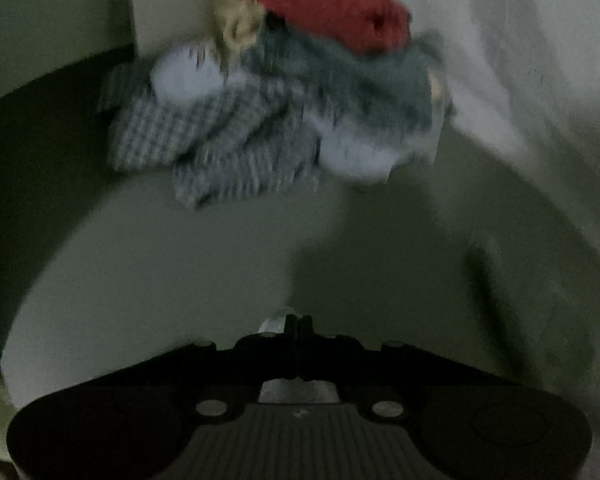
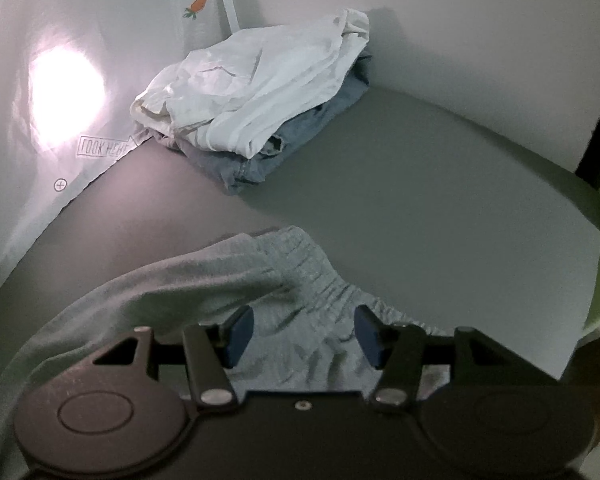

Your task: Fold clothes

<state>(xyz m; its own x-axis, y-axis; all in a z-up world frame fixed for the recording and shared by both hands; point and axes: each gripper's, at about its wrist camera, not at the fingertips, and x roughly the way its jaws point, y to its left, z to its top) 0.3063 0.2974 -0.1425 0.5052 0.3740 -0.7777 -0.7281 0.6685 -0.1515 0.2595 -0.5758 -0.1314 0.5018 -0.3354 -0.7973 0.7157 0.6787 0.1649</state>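
Observation:
In the left wrist view, my left gripper (image 1: pixel 299 322) is shut, with nothing visible between its fingers, and hovers over the bare grey surface (image 1: pixel 160 260). Beyond it lies a blurred heap of clothes: a red garment (image 1: pixel 332 4), a grey-green one (image 1: pixel 340 80) and a checked cloth (image 1: pixel 220 140). In the right wrist view, my right gripper (image 2: pixel 305 334) stands open over a pale grey-green garment (image 2: pixel 204 280). The garment's gathered elastic waistband (image 2: pixel 320 276) lies just ahead of the blue pads (image 2: pixel 240 332), which do not press on the cloth.
At the back of the right wrist view a white garment (image 2: pixel 260 80) rests folded on a blue denim one (image 2: pixel 260 160). Behind them hangs a pale sheet with a carrot print (image 2: pixel 196 4) and a bright light spot (image 2: pixel 66 96). The surface's edge (image 2: pixel 596 240) runs along the right.

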